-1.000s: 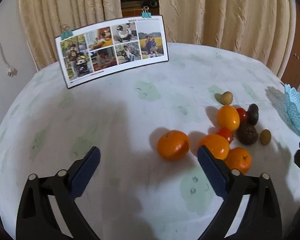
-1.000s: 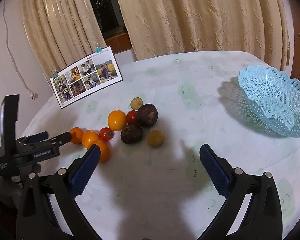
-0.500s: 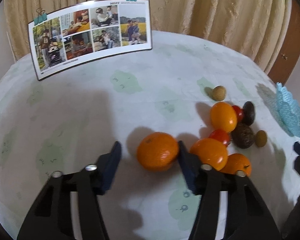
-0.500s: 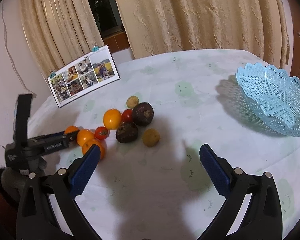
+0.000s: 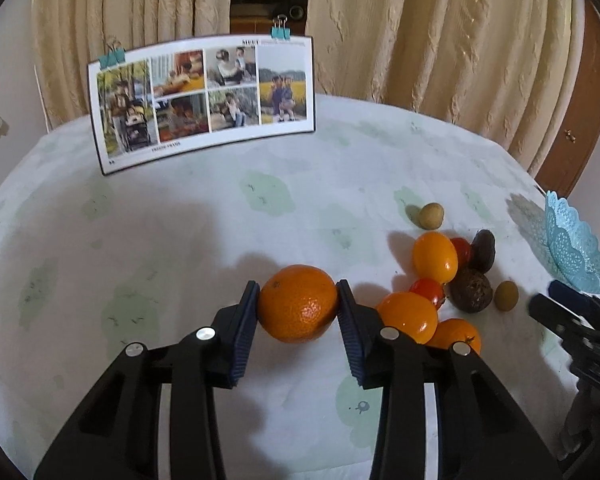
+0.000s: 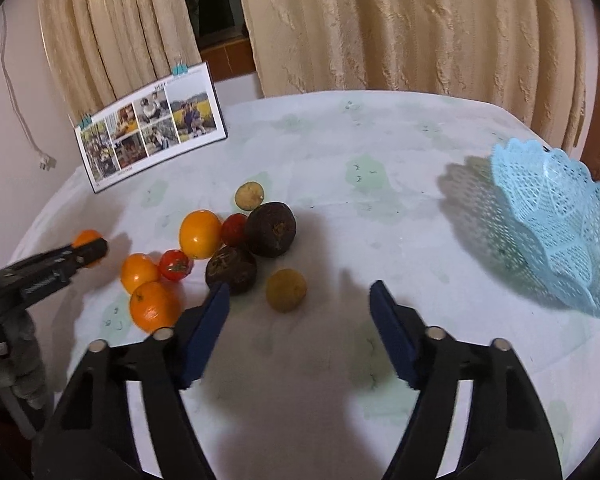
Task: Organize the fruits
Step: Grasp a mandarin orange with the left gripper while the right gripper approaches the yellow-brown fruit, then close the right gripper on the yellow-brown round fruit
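Curtains back a cloth-covered table (image 5: 180,248). Left gripper (image 5: 298,304), jaws just closing, clamps the orange (image 5: 298,303) at 9 o'clock of the pile; lift straight, gently. Right gripper (image 6: 300,304), narrowing yet empty, brackets a yellow-brown fruit (image 6: 286,290); basket (image 6: 556,220) at 2 o'clock.

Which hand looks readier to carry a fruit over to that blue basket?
Left: its hand-held gripper already clamps the large round orange. The right one has been closing, nothing gripped yet.

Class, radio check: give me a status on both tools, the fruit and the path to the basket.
Left tool shut on orange, jaws just closed. Right tool open, closing, nothing gripped; small yellow fruit just ahead. Basket unobstructed.
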